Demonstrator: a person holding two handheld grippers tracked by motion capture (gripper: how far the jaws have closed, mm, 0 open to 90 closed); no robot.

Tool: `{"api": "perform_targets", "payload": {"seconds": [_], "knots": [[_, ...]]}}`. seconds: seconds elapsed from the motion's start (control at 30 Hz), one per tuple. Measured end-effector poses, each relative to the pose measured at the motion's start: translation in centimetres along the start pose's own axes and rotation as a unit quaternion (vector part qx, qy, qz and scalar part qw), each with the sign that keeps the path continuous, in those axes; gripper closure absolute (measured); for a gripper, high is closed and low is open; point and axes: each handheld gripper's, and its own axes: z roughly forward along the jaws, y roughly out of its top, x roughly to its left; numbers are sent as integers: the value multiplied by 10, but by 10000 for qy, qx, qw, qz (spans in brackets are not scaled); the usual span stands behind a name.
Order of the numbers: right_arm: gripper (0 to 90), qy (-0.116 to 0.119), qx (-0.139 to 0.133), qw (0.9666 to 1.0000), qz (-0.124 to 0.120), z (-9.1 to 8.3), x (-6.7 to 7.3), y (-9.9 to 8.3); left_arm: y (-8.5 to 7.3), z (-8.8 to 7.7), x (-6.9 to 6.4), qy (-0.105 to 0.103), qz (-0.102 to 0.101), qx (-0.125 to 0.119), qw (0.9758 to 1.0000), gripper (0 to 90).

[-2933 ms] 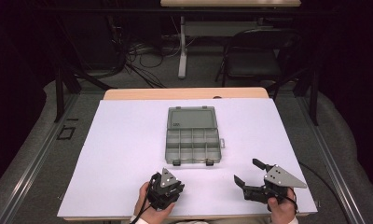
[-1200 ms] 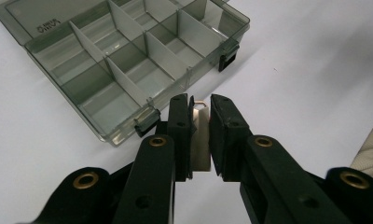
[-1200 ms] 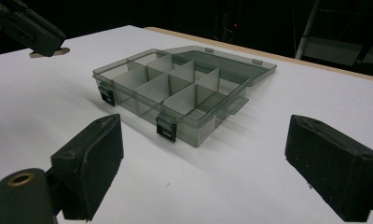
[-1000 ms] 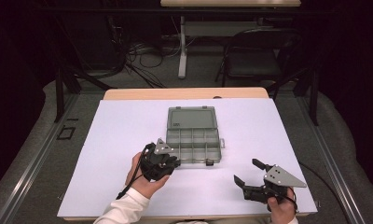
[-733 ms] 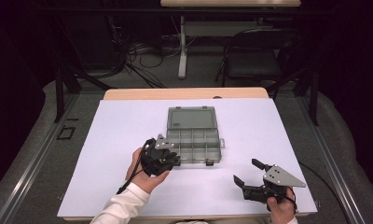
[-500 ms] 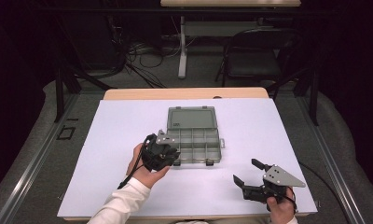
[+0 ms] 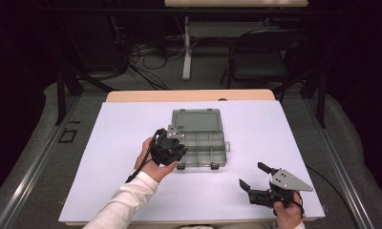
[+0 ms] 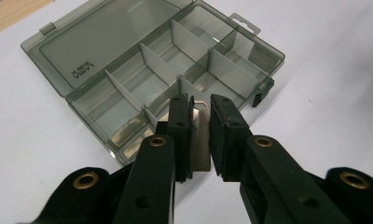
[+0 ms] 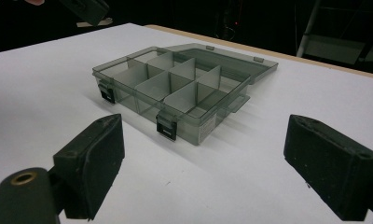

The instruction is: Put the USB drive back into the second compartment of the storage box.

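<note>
My left hand-held gripper point(image 8: 201, 135) pinches a divider point(image 8: 201, 140) above the organizer box point(image 8: 128, 60); misaligned, it could jam.

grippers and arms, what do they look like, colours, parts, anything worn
Both are black two-fingered tools. The left gripper trails a black cable and its arms carry brass-coloured rivets. The right gripper has a grey three-cornered plate on top and square black pads. A white sleeve covers the left forearm.
</note>
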Motion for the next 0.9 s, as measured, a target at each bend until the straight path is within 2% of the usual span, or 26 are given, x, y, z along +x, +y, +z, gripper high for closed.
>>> {"api": "perform_targets", "payload": {"seconds": [0.17,0.57,0.9], "knots": [[121,-17,-5,10000,-13,-1,0,0,8,8,5,19,43,18,10000,794],[121,-39,-7,10000,-14,-2,0,0,16,25,19,17,-15,98,9999,794],[120,-40,6,10000,-20,-2,-1,0,23,39,31,31,23,151,9999,793]]}}
